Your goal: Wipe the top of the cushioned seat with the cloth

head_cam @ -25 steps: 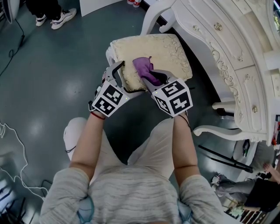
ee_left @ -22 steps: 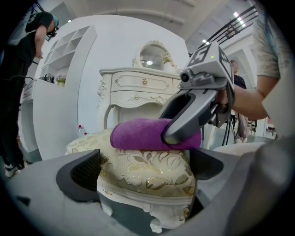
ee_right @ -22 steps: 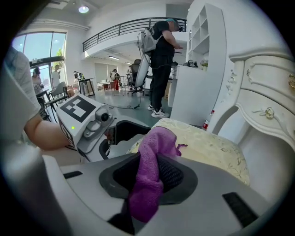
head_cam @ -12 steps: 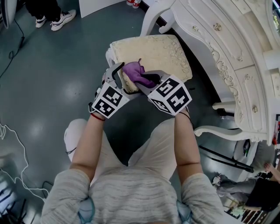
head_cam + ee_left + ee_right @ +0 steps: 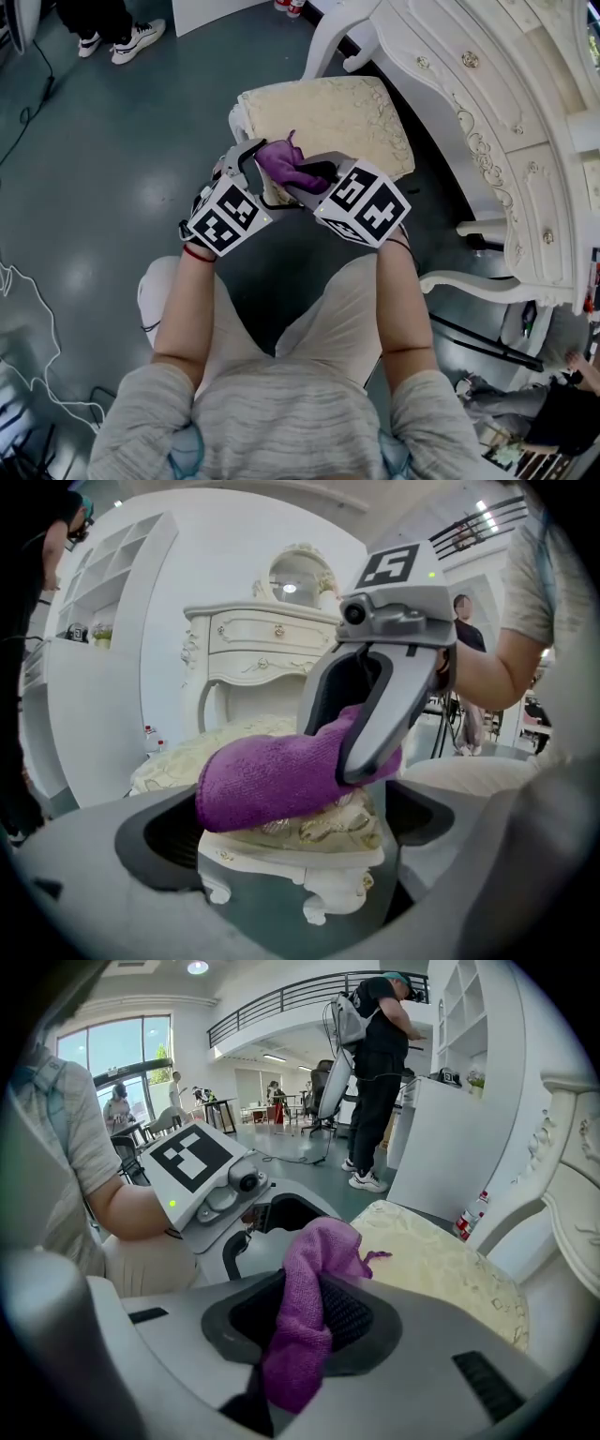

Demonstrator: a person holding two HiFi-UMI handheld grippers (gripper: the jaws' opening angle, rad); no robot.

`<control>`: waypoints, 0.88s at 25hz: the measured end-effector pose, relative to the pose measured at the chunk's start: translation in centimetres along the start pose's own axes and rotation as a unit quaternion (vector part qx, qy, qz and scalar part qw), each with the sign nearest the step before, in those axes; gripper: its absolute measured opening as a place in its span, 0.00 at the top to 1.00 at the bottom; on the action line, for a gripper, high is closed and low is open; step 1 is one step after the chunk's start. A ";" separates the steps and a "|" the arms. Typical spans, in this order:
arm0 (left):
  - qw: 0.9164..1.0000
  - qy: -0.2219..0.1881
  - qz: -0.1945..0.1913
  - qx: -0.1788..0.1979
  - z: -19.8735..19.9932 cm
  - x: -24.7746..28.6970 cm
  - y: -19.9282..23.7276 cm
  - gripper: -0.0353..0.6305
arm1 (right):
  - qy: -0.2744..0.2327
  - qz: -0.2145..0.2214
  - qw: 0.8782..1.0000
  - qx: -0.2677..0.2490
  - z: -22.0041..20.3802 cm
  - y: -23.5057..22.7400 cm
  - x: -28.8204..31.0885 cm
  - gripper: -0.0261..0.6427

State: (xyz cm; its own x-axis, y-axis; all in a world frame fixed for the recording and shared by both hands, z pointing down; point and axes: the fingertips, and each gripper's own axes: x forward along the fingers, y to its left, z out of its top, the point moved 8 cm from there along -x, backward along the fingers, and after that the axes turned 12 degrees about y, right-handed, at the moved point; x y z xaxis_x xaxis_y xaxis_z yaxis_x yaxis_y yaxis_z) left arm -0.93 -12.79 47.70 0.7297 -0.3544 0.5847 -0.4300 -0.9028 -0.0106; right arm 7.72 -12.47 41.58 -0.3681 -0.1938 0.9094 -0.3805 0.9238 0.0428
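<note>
My purple cloth point(image 5: 284, 162) lies bunched on the near left corner of the cream cushioned seat point(image 5: 352, 112). My right hand-held gripper point(image 5: 302, 174) has it pinched, jaws closed on it, with a fold trailing back between them. My left hand-held gripper point(image 5: 249, 172) is just beside it at the seat's near edge. Its jaws are wide apart and grip nothing; the seat corner and cloth show between them. A white dressing table point(image 5: 487, 122) stands right of the seat.
</note>
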 end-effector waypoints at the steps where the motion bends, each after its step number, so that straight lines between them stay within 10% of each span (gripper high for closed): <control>1: 1.000 0.005 -0.005 0.002 -0.1 -0.1 0.0 0.06 | 0.000 -0.001 1.000 -0.002 0.1 0.0 0.0 0.81; 15: 0.998 0.042 -0.039 0.038 -1.1 -1.1 -0.7 0.06 | -0.071 0.069 0.995 0.023 0.4 3.0 1.5 0.81; 22: 0.997 -0.038 -0.054 0.036 0.6 -3.2 -0.4 0.06 | -0.180 0.070 0.977 0.091 -1.9 2.2 -2.9 0.81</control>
State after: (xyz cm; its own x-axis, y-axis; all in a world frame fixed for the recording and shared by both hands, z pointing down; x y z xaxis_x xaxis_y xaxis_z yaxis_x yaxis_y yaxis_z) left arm -2.77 -11.41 45.37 0.8097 -0.2689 0.5216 -0.3095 -0.9509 -0.0097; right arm 9.53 -9.31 39.81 -0.6898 -0.2030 0.6950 -0.4369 0.8822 -0.1760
